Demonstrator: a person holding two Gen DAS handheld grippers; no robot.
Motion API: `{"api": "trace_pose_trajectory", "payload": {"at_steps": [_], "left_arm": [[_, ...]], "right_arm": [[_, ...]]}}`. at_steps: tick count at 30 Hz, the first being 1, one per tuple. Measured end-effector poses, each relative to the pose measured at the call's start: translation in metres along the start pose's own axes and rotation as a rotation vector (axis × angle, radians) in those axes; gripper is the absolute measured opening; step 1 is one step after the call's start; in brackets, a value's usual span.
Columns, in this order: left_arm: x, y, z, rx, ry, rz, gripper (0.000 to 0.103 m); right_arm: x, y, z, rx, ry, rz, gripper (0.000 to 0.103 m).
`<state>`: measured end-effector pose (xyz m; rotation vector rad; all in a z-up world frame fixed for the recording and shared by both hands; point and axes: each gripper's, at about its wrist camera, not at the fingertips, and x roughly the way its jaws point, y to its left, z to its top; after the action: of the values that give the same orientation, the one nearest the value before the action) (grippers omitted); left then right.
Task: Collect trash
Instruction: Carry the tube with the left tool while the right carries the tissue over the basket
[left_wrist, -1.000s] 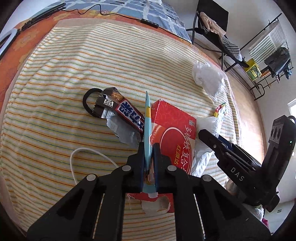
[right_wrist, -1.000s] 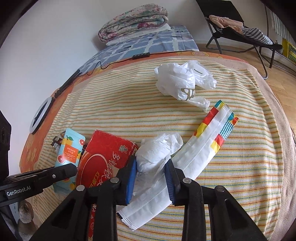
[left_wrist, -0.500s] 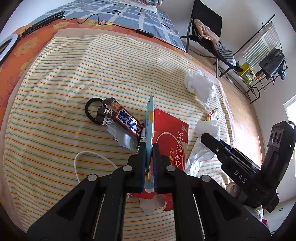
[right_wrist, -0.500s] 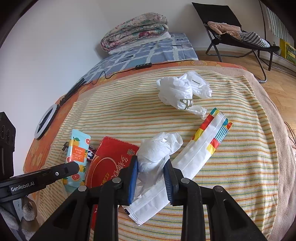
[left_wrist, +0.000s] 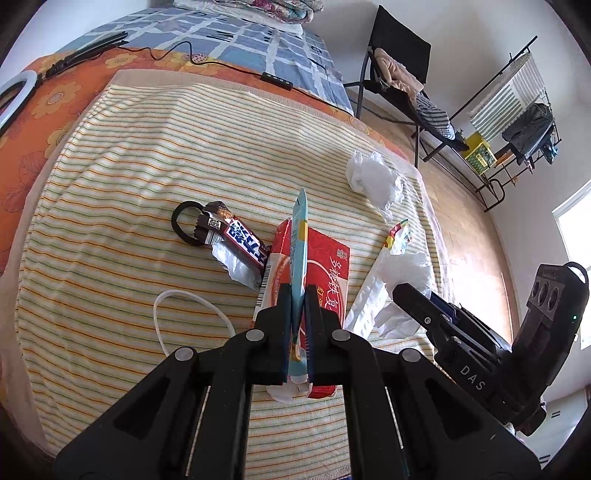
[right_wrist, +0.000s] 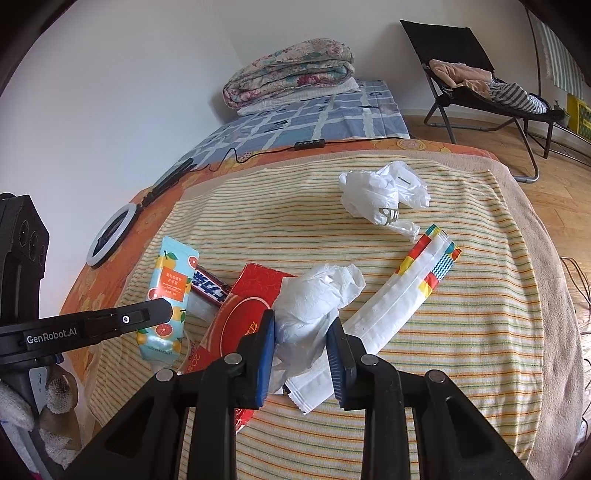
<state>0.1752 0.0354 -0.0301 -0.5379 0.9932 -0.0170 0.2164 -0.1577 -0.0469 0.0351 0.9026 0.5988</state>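
Both grippers loaded. Left gripper (left_wrist: 297, 314) has its jaws clamped flat on the light-blue pouch (left_wrist: 299, 258), held edge-on to my camera; from the right view it's the orange-fruit pouch (right_wrist: 170, 291) and looks lifted clear of the striped blanket (left_wrist: 129, 166). Right gripper (right_wrist: 301, 350) has its jaws closed around a wad of white tissue (right_wrist: 314, 306). It's bulky, so the jaws sit partly apart around it rather than meeting.

Trash on the blanket, by my read:
- red box (left_wrist: 328, 266), under and between both grippers
- candy bar wrapper (left_wrist: 240, 240), touching the box's left edge
- long white paper bag (right_wrist: 402, 306) with coloured end, just beside the tissue
- crumpled white plastic bag (right_wrist: 384, 195), well apart, far side

No bin visible in either view, so I can't tell where the drop goes. Black ring (left_wrist: 184, 221) and white cord loop (left_wrist: 184, 314) may not be trash.
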Motion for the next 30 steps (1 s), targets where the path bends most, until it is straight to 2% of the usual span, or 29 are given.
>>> {"api": "trace_pose_trajectory", "payload": {"at_steps": [13,30], "left_arm": [[-0.053,-0.017,-0.047,0.094,-0.020,-0.041,0.004],[-0.095,-0.022,-0.159,0.204,0.052,-0.064,0.004]], "right_arm": [[-0.064,0.035,-0.055,-0.105,0.020,0.000,0.026],[-0.120,0.060,-0.154,-0.171,0.116,0.053,0.026]]}}
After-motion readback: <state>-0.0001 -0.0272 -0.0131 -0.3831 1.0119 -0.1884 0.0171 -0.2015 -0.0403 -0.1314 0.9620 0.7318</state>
